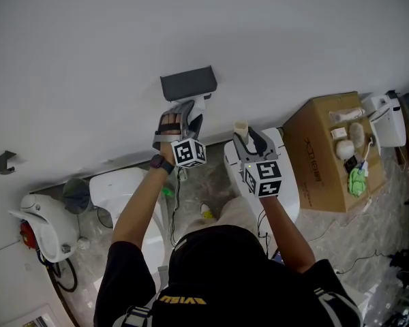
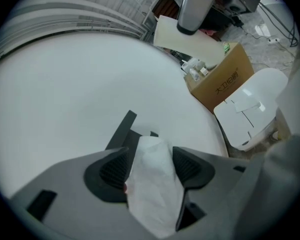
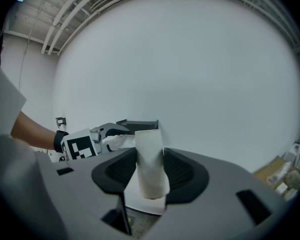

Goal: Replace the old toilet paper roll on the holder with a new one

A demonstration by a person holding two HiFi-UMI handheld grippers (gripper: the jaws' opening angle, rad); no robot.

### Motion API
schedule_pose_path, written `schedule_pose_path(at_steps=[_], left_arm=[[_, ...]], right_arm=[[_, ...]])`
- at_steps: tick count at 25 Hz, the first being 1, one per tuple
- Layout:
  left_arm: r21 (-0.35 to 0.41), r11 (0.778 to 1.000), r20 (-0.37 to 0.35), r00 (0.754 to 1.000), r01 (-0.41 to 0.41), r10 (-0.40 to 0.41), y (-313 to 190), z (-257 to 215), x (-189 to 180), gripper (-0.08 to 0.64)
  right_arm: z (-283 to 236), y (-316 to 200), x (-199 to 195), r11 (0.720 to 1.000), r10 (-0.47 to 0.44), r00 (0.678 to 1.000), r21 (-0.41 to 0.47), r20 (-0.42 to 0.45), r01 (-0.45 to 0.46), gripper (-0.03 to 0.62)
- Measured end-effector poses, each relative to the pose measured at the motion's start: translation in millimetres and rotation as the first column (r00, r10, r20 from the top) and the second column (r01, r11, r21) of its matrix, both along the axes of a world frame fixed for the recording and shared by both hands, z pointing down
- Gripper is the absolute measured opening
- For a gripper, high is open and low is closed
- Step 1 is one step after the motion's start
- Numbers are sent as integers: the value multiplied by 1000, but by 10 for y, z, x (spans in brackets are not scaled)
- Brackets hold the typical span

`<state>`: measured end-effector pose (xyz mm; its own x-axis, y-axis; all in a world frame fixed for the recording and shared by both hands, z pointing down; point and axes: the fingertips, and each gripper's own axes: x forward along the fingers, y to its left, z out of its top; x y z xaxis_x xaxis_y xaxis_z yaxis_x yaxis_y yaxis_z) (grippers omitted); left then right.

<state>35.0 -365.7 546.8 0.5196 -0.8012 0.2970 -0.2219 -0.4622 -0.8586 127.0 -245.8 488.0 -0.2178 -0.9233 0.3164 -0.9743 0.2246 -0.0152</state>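
Observation:
A dark grey holder (image 1: 187, 84) is fixed to the white wall. Just below it, my left gripper (image 1: 189, 112) is shut on a soft white toilet paper roll (image 2: 152, 184), which fills the gap between both pads. The holder's dark edge (image 2: 121, 130) shows right past the paper. To the right, a little off the wall, my right gripper (image 1: 245, 137) is shut on an upright, bare cream cardboard tube (image 3: 150, 164). The tube's top (image 1: 240, 128) sticks up above the fingers. In the right gripper view the left gripper (image 3: 115, 136) and its paper sit against the holder (image 3: 140, 124).
A white toilet (image 1: 290, 189) stands below my right hand. A cardboard box (image 1: 317, 159) with small items on top is to its right. At the left are white appliances (image 1: 44, 223), a grey bin (image 1: 76, 195) and a wall hook (image 1: 5, 161). Cables lie on the floor.

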Motion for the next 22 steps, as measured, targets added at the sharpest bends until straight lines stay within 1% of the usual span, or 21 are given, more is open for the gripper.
schedule_pose_path(at_steps=[5,7,9,10,12,13,15,19,21,22], left_arm=[[26,1000,-40,999,14,-13,126,-176,-103,278],[35,999,-96,995,42,-39,245,-310,-204,254],[24,998,-177,982,63,-57,454,-485,-327,222],[9,997,-219,973,71,-67,565,-568,-387,221],[-28,995,-292,951,94,-99,755,-672,-522,209],[-47,993,-322,939,111,-120,828,-702,-603,206],[-84,985,-374,911,152,-172,956,-759,-781,179],[-146,964,-490,830,223,-266,1155,-905,-1094,94],[-163,955,-526,797,246,-295,1189,-938,-1221,64],[-175,951,-538,785,254,-308,1196,-938,-1278,49]], right_arm=[[-68,4,-49,1000,1,1000,18,1,-1,172],[-104,28,-66,1000,-2,1000,25,-3,2,172],[-159,62,-53,999,-5,1000,33,-8,5,172],[-192,79,-26,999,-1,1000,37,-8,2,172],[-246,111,31,999,10,1000,44,-4,-10,172],[-267,120,44,999,13,1000,47,-2,-13,172],[-294,132,32,999,12,1000,53,-1,-12,173],[-300,133,-34,999,5,1000,54,7,-5,172],[-305,120,-99,998,-7,1000,56,8,6,173],[-314,120,-138,998,-14,1000,58,6,14,172]])
